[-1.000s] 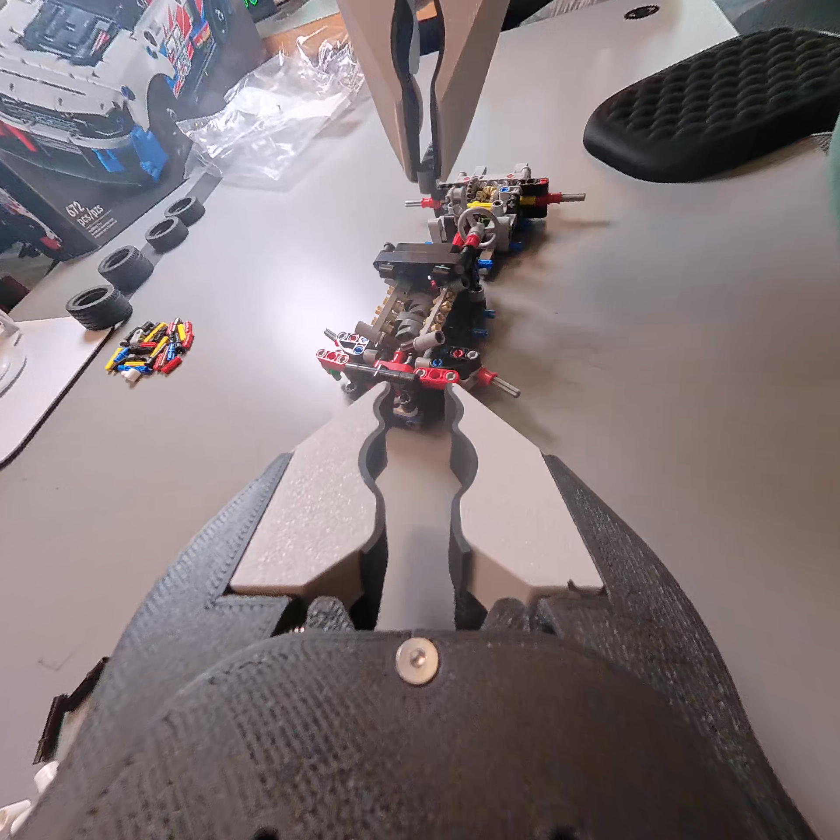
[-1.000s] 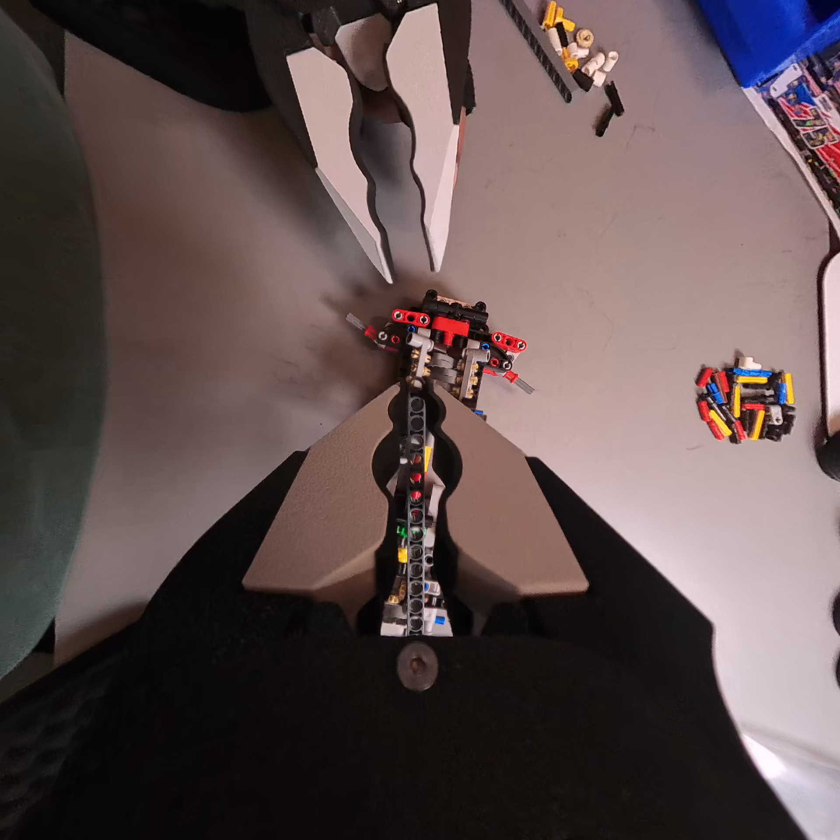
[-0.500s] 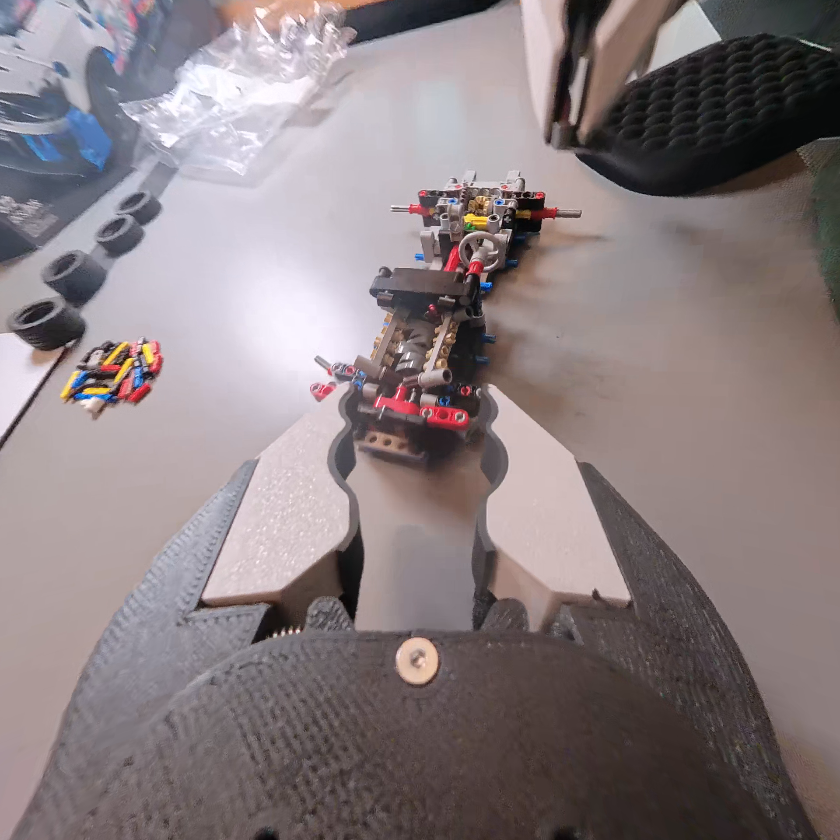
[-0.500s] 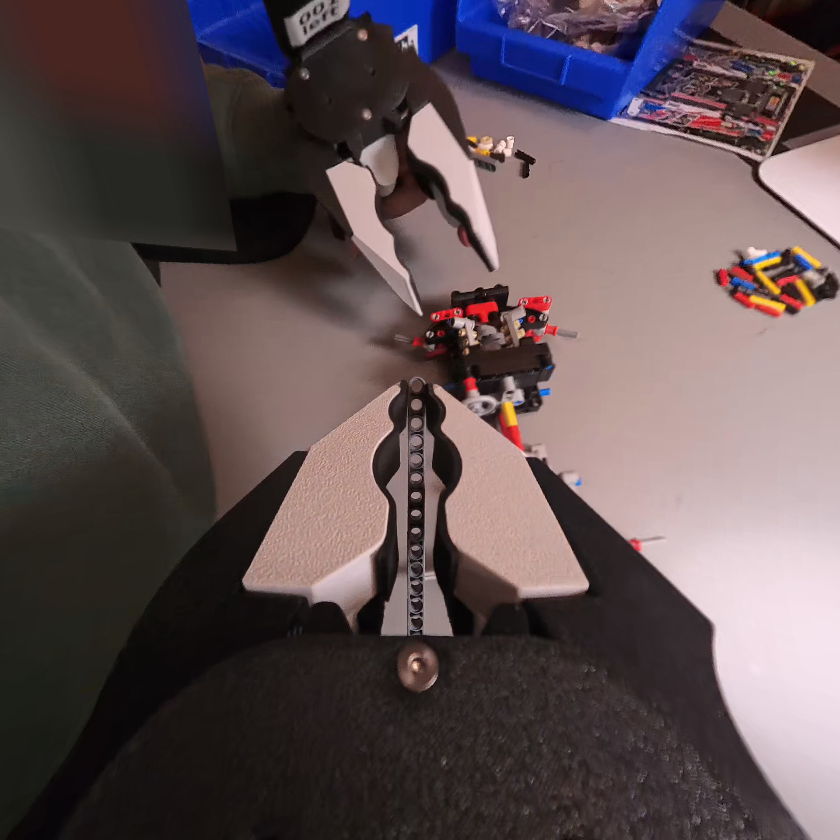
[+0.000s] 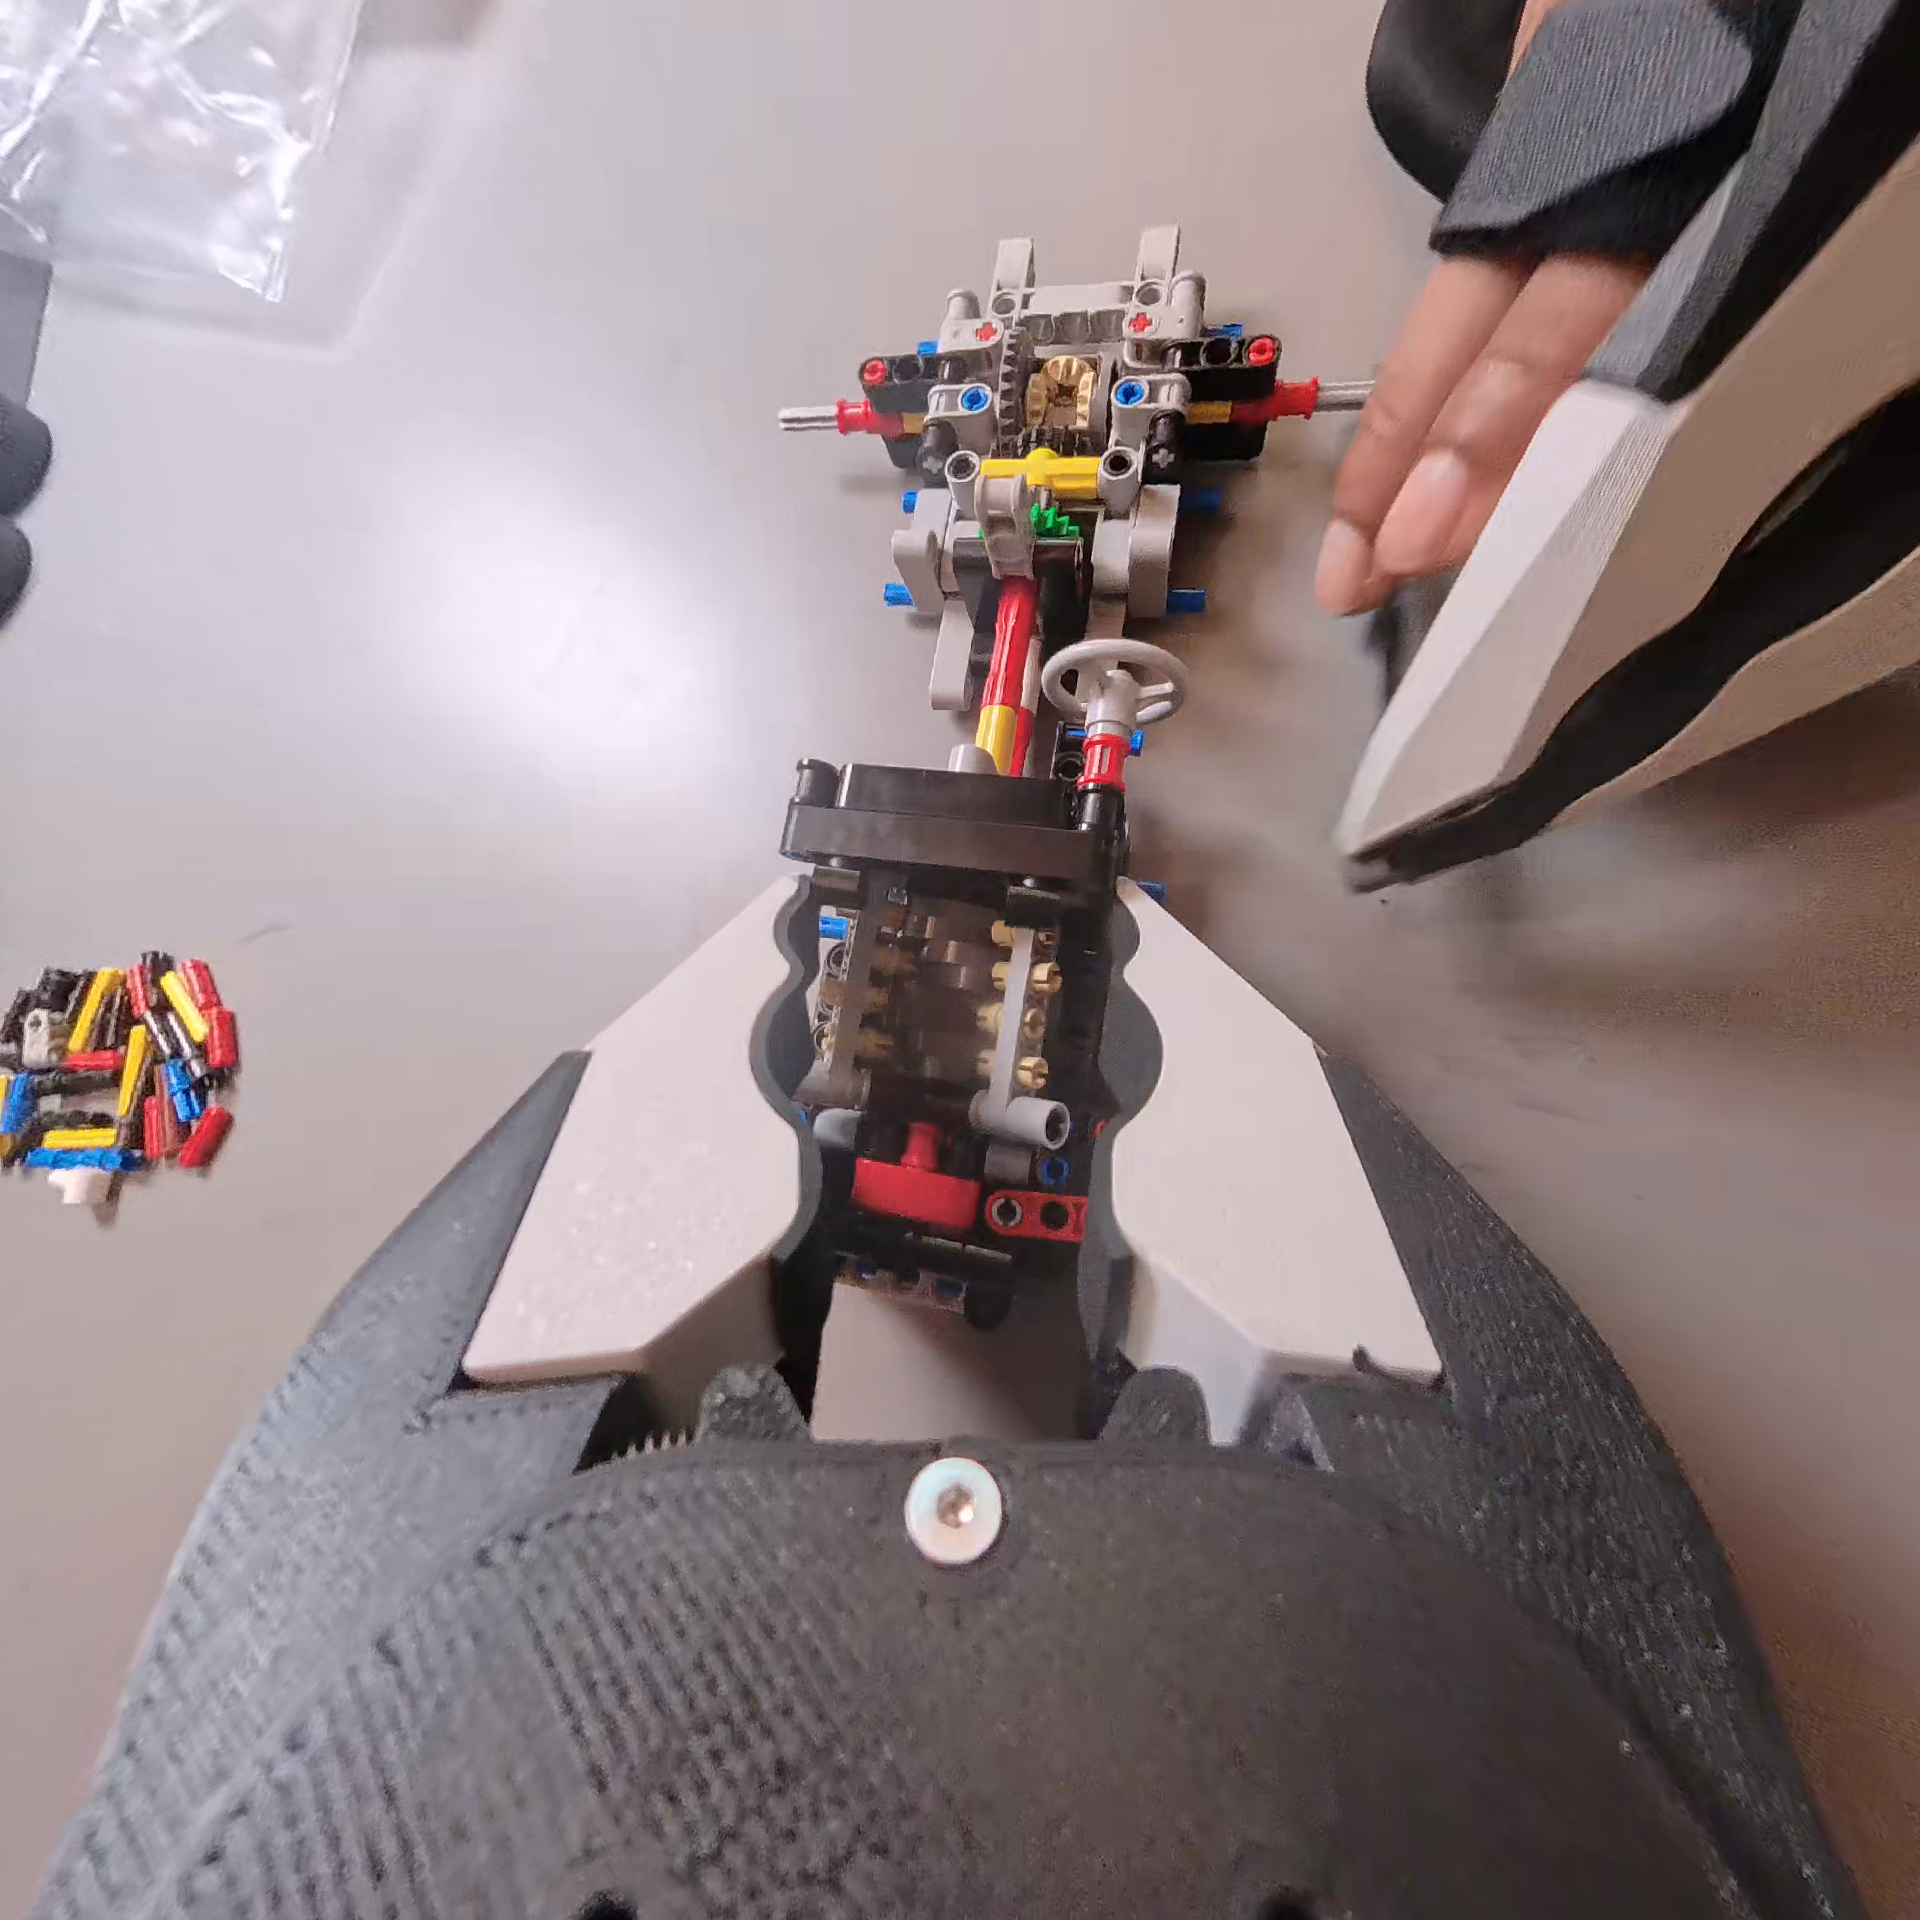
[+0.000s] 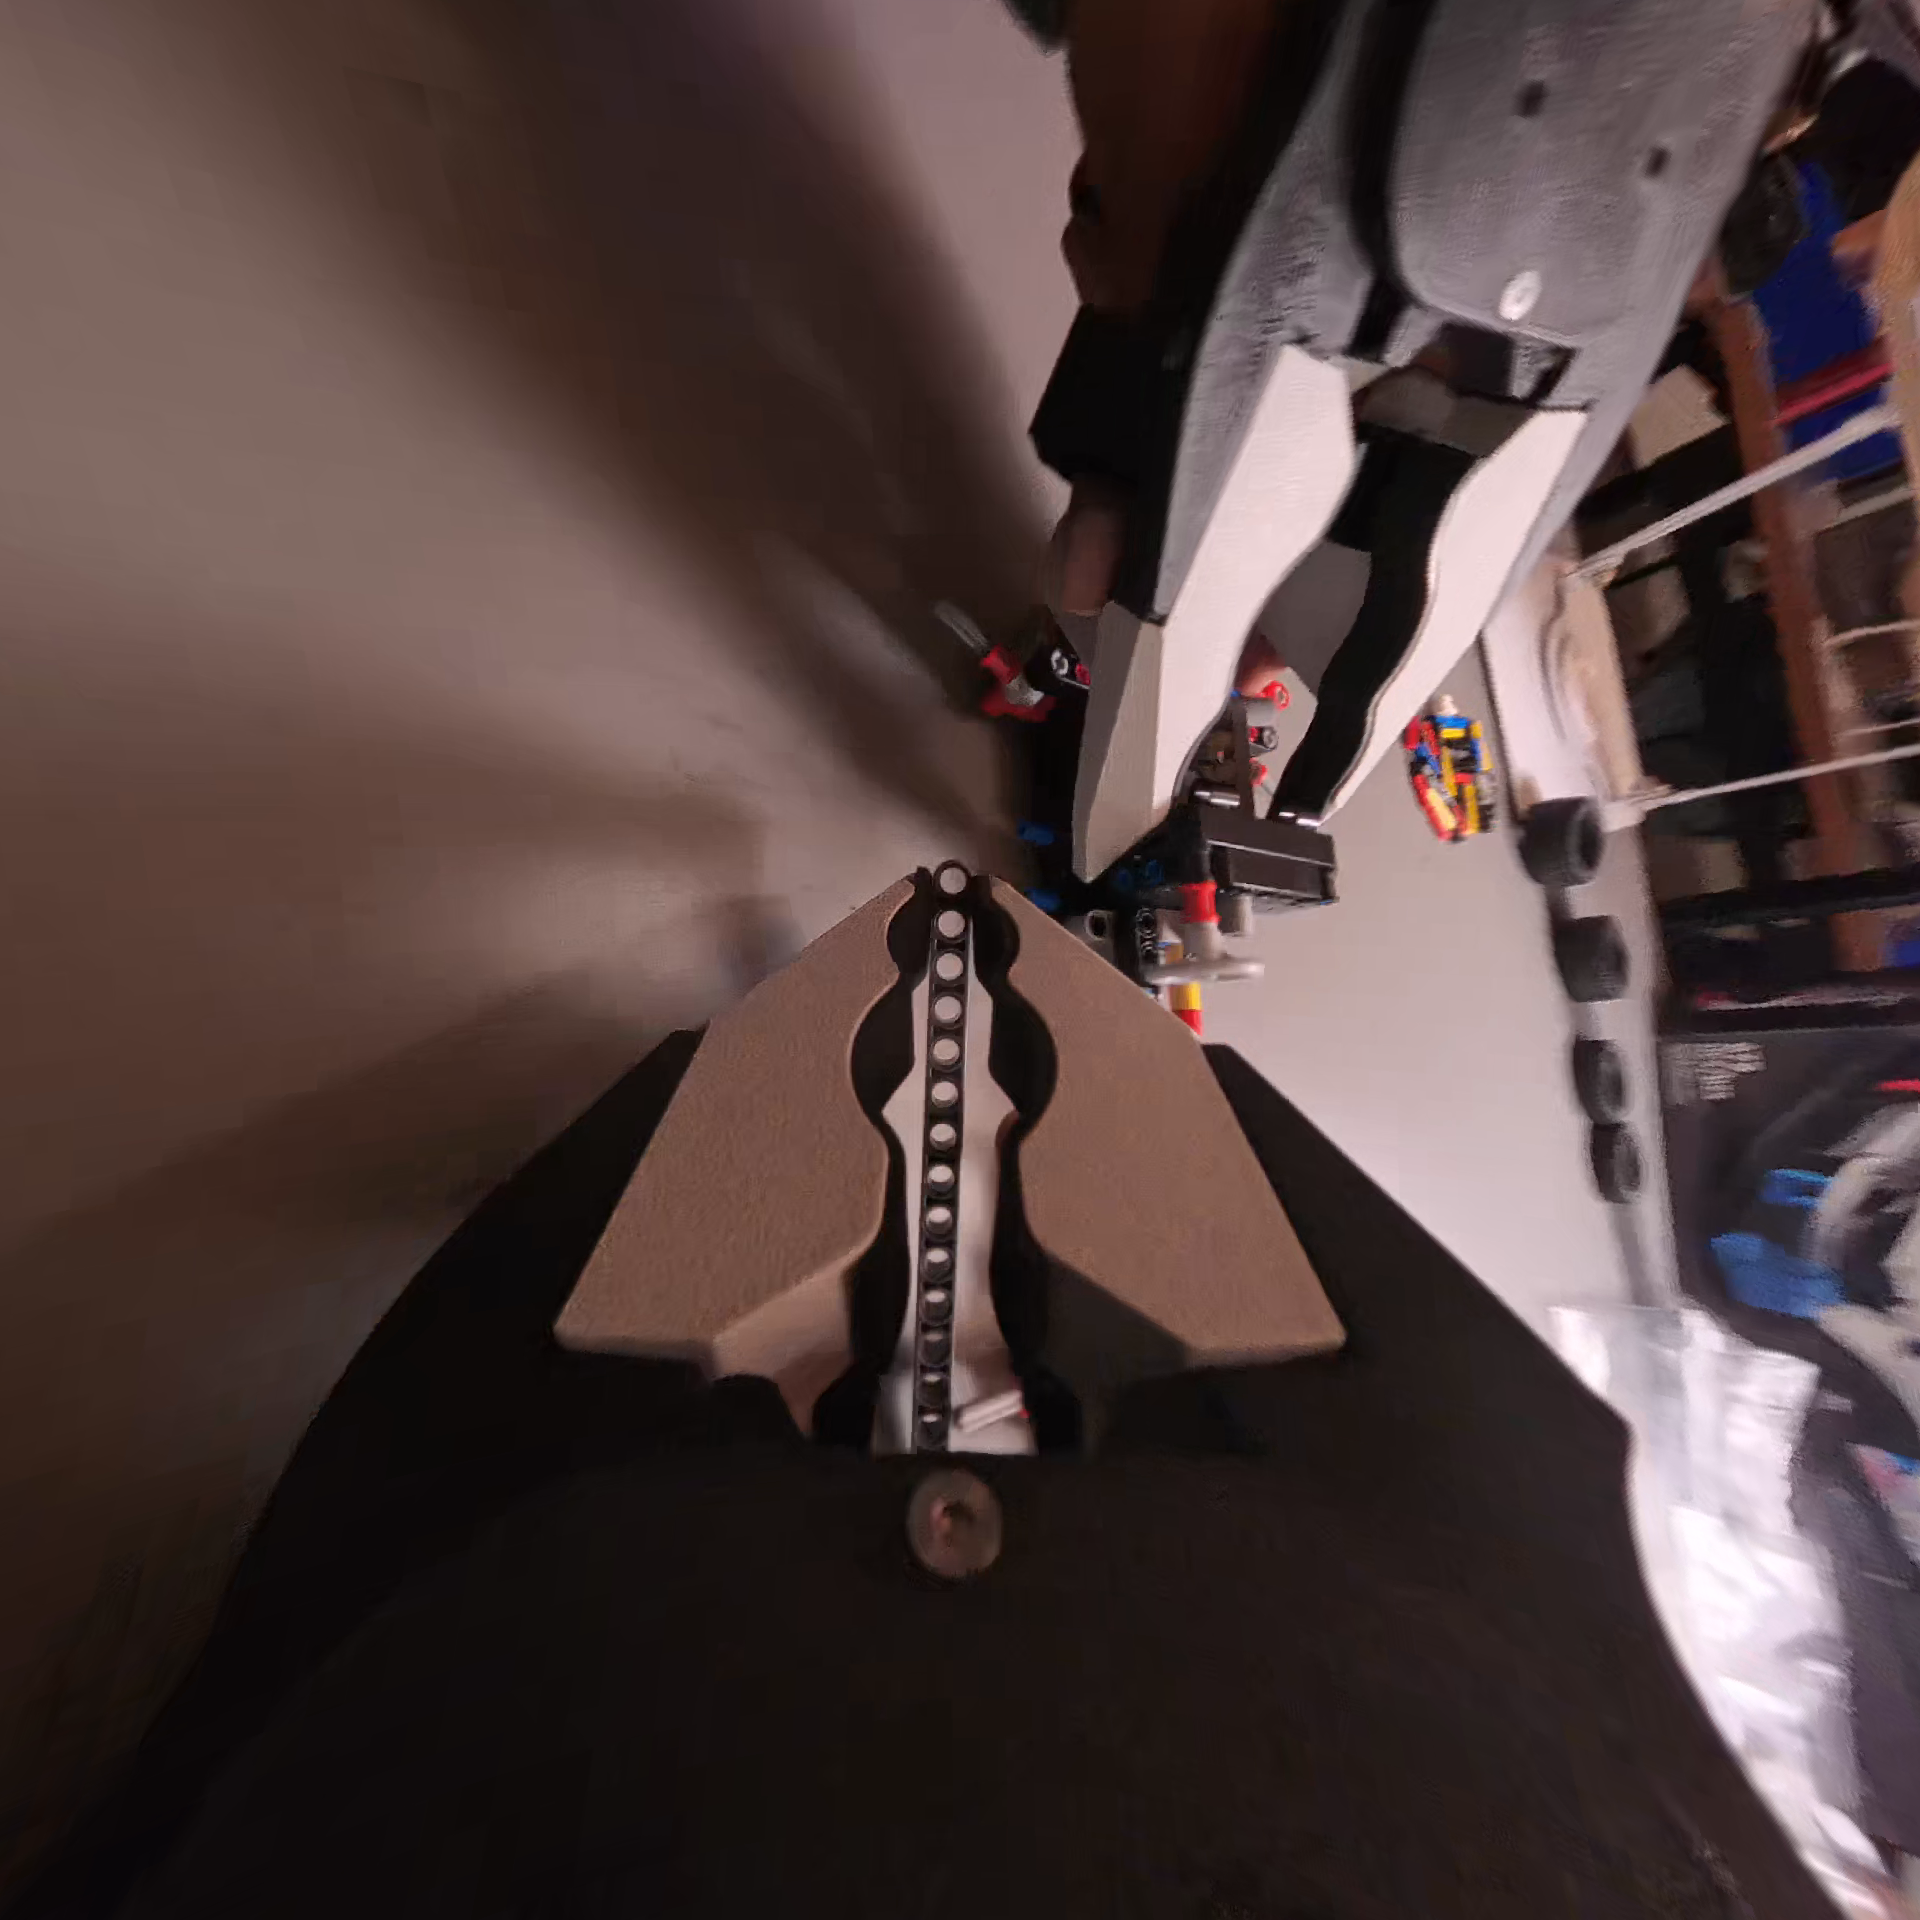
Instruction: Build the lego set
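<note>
Nearest in the left wrist view, the left gripper [image 5: 956, 1049] has its grey wavy-edged fingers [image 5: 665, 1132] set around the engine end of the lego chassis [image 5: 997, 790], one each side of the block; they look to be gripping it, but contact is hard to confirm. The chassis lies lengthwise on the smooth grey table [image 5: 468, 582], running away to the far axle.

Handling call: light, rigid plastic, but a long thin spine with pin joints. It will flex or pop apart if levered from one end. Best hold is the boxy engine block or the black frame [image 5: 945, 821] just beyond it, not the white steering wheel [image 5: 1114, 677] or the thin red and yellow shaft [image 5: 1006, 675].

Left of the gripper, well apart: a loose pile of small pins [image 5: 109, 1070], glossy and likely slippery.

Far right, the right gripper [image 5: 1382, 831] comes in at an angle, with bare fingertips [image 5: 1392, 509] beside it. In its own view, the right gripper [image 6: 951, 883] is pinching a long black holed beam [image 6: 940, 1132] edge-on along its length. That beam is stiff and narrow, easy to twist in the pads. Black rubber tyres [image 6: 1564, 840] sit in a row far right. A crinkled clear bag [image 5: 156, 145] lies far left.
</note>
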`<state>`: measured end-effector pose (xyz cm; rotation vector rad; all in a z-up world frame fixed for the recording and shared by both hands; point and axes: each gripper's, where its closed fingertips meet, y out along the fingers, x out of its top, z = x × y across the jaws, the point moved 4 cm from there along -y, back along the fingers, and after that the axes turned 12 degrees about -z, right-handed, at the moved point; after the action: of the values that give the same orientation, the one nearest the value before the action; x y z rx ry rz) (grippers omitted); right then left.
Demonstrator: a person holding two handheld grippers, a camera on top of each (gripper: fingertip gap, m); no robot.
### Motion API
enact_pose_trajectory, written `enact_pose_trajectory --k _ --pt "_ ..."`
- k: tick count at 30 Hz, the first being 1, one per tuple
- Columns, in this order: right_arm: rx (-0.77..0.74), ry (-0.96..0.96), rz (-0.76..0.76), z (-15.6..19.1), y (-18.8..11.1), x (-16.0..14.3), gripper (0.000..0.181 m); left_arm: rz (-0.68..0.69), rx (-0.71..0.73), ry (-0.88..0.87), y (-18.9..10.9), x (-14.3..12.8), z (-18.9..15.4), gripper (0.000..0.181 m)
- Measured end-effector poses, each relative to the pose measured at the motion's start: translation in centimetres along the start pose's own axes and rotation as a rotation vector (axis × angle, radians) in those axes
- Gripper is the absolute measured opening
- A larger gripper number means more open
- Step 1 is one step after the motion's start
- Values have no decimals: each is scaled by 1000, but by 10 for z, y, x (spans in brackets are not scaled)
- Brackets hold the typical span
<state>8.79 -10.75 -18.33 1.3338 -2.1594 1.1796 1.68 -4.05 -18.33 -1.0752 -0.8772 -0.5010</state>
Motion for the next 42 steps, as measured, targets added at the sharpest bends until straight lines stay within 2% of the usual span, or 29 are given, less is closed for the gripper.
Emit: enact_pose_trajectory --k 3,6,10,12,15,20,23,25,29,31,34,36,38,40,42 --pt "-62 -239 140 1 21 -14 4 25 54 -31 -4 -2 -2 52" --pt "-88 -310 113 4 28 -9 5 47 113 -78 -11 -6 -3 52" --pt "14 -84 4 6 14 1 23 25 157 -53 -22 -11 -9 56" --pt "46 13 -21 -2 1 -2 22 -8 165 -51 -31 -10 -13 60" --pt "144 95 43 -10 -7 -16 20 -29 151 -46 -43 -13 -15 66" --pt "365 203 100 -13 7 -28 18 7 90 -50 -53 -18 -10 70" --pt "451 240 126 -15 16 -27 5 16 83 -33 -56 -17 -13 64" --pt "419 172 109 -17 18 -23 4 6 72 -14 -59 -14 -22 48" --pt "186 -9 -94 -22 15 0 4 -66 -27 -76 -59 -10 -50 38" --pt "52 -129 -154 -22 11 9 4 -97 -64 -150 -57 -11 -58 33" --pt "-54 -319 -146 -17 10 11 4 -188 -135 -325 -54 -7 -62 28" --pt "-88 -401 -154 -14 11 12 4 -227 -149 -421 -53 -5 -59 24" --pt "-117 -459 -149 -13 12 10 5 -244 -144 -455 -52 -4 -57 9" --pt "-126 -481 -148 -12 12 8 5 -229 -116 -419 -50 -6 -56 8" --pt "-68 -407 -159 -8 11 6 5 -197 -98 -320 -48 -7 -59 7"
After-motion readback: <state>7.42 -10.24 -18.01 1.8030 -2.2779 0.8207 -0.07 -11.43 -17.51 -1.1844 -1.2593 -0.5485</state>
